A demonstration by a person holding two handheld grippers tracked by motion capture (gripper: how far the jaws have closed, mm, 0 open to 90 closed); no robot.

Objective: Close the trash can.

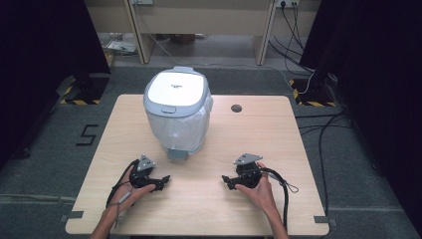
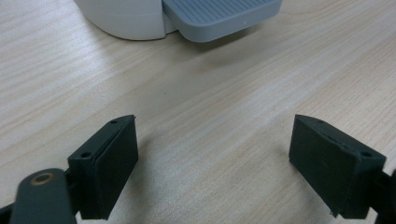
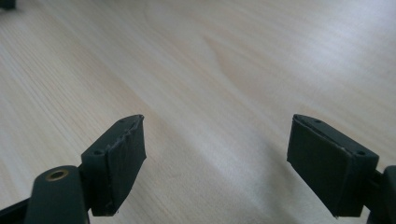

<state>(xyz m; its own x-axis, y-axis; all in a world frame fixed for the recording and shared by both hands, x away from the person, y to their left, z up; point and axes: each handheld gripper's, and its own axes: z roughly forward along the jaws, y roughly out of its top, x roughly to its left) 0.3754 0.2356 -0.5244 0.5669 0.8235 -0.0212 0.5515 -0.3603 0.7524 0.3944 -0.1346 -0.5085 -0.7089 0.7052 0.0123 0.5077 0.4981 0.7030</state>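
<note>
A white pedal bin (image 1: 175, 112) with a grey-rimmed lid and a plastic liner stands at the middle back of the wooden table (image 1: 278, 139). Its grey foot pedal (image 1: 177, 154) points toward me. The pedal (image 2: 224, 16) and the bin's base (image 2: 121, 18) fill the top of the left gripper view. My left gripper (image 1: 165, 178) rests low on the table in front of the bin, a little to its left, open with nothing between its jaws. My right gripper (image 1: 226, 180) sits on the table front right of the bin, pointing left, open over bare wood.
A round cable hole (image 1: 236, 108) sits in the table's back right. A cable (image 1: 284, 191) trails from the right gripper toward the front edge. Black curtains hang at both sides, and desk legs and floor cables stand beyond the table.
</note>
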